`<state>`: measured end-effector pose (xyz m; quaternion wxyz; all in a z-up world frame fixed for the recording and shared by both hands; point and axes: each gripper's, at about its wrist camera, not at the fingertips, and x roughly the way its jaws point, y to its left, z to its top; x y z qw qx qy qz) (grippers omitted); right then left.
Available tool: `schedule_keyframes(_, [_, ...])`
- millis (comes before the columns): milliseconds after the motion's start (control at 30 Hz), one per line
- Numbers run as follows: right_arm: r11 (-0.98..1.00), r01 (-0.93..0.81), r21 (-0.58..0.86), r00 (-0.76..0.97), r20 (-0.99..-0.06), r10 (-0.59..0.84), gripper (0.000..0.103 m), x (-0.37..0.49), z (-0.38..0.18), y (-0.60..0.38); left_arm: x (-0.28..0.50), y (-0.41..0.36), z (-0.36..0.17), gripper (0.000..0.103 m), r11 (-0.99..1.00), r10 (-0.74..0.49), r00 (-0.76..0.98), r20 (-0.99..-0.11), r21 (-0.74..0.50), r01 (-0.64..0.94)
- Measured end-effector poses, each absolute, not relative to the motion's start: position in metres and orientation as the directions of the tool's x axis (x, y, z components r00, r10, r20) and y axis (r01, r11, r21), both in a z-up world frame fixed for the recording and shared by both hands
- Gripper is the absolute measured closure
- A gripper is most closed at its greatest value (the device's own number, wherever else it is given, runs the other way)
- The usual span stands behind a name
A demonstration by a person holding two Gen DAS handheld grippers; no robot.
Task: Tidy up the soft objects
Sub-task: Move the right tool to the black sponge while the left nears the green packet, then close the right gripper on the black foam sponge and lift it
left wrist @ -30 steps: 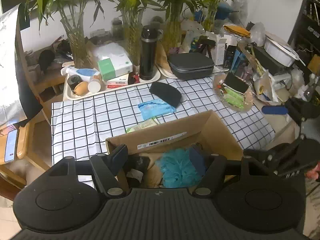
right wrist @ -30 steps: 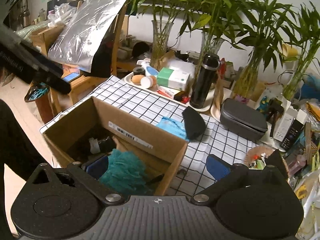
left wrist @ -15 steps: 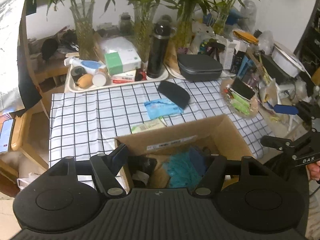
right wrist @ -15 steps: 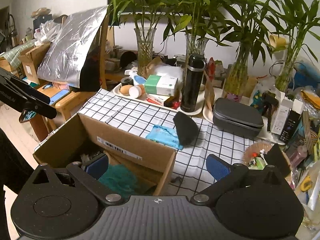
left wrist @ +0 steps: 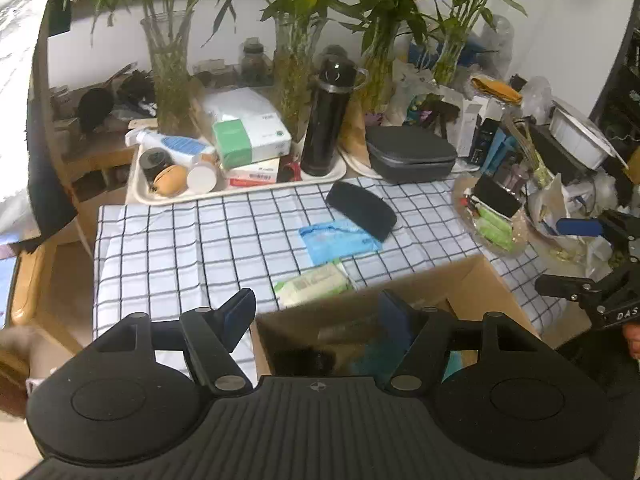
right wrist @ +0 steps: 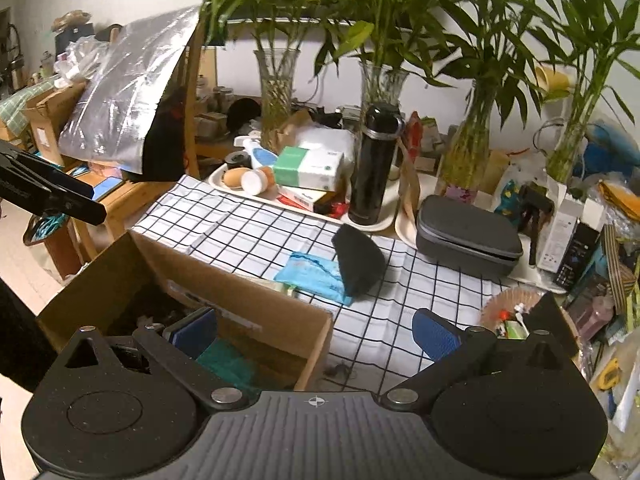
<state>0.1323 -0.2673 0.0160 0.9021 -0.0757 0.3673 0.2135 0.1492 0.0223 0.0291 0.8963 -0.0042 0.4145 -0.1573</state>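
A brown cardboard box point(left wrist: 472, 280) stands at the near edge of the checked tablecloth point(left wrist: 180, 240); a teal mesh puff point(right wrist: 228, 364) and dark items lie inside. On the cloth lie a black soft pouch point(left wrist: 360, 210), a blue wipes pack point(left wrist: 338, 240) and a green-white wipes pack point(left wrist: 312, 284). My left gripper point(left wrist: 318, 318) is open and empty over the box's near-left rim. My right gripper point(right wrist: 316, 330) is open and empty over the box's point(right wrist: 248, 300) right corner. The pouch point(right wrist: 358, 266) and blue pack point(right wrist: 312, 276) show behind it.
A white tray point(left wrist: 240, 192) with tissue boxes, bottles and a black flask point(left wrist: 330, 116) sits at the back. A grey hard case point(left wrist: 410, 152), glass vases of bamboo point(left wrist: 172, 80) and clutter line the rear and right. A wooden chair point(right wrist: 132, 196) stands left.
Both grippers have drawn back and risen from the box. More of the tablecloth and the green-white pack show. Both stay open and empty.
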Motion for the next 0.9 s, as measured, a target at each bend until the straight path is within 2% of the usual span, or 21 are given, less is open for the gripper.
schedule_keyframes(467, [0.931, -0.335, 0.144, 0.675, -0.653, 0.344, 0.000, 0.207, -0.020, -0.282, 0.222, 0.034, -0.007, 0.036, 0.915, -0.391, 0.607, -0.692, -0.221, 0.337])
schedule_keyframes(733, [0.947, -0.265, 0.184, 0.698, -0.641, 0.320, 0.000, 0.254, -0.058, -0.287, 0.243, 0.056, -0.034, 0.036, 0.929, -0.370, 0.627, -0.685, -0.256, 0.269])
schedule_keyframes(900, [0.949, -0.274, 0.159, 0.677, -0.669, 0.308, 0.000, 0.281, -0.085, -0.280, 0.245, 0.059, -0.051, 0.036, 0.943, -0.332, 0.605, -0.724, -0.230, 0.242])
